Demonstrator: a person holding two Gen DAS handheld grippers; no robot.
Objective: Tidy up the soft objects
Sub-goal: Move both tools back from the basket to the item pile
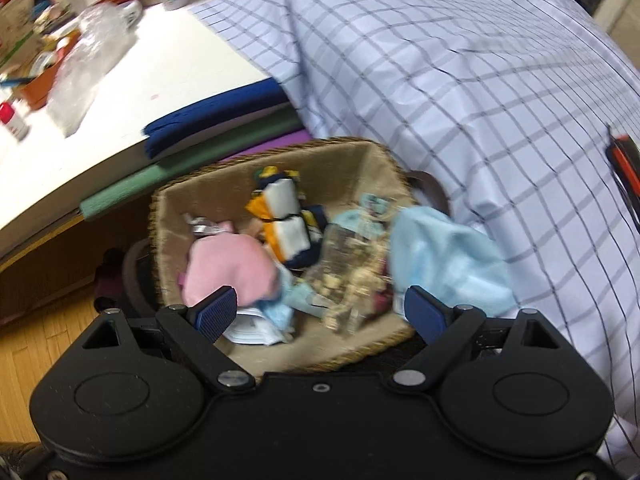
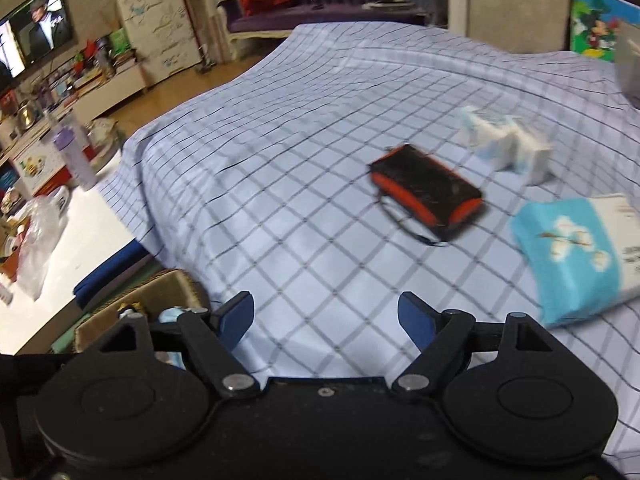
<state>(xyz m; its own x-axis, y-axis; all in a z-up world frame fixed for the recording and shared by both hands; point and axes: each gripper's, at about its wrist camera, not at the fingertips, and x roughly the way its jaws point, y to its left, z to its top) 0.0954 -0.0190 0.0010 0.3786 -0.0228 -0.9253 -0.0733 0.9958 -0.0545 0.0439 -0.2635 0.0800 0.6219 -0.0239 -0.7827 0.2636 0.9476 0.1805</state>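
Note:
A woven basket [image 1: 192, 196] lined with beige cloth sits beside the checked bed. It holds a pink soft item [image 1: 228, 268], a white, orange and navy plush [image 1: 286, 220], a clear packet [image 1: 344, 264] and a light blue cloth [image 1: 444, 264] draped over its right rim. My left gripper [image 1: 320, 314] is open and empty just above the basket. My right gripper [image 2: 326, 318] is open and empty over the checked bedsheet [image 2: 280, 160]. On the bed lie a blue tissue pack [image 2: 576, 252], white tissue packets [image 2: 504, 146] and a black and orange case [image 2: 428, 194]. The basket's corner [image 2: 160, 288] shows at lower left.
A white table [image 1: 140, 80] stands left of the bed with a plastic bag [image 1: 88, 64], a bottle [image 2: 76, 156] and boxes. Blue and green foam rolls [image 1: 192, 136] line its edge. The wooden floor [image 1: 24, 360] is at lower left. A TV [image 2: 36, 32] and a sofa [image 2: 304, 0] are far off.

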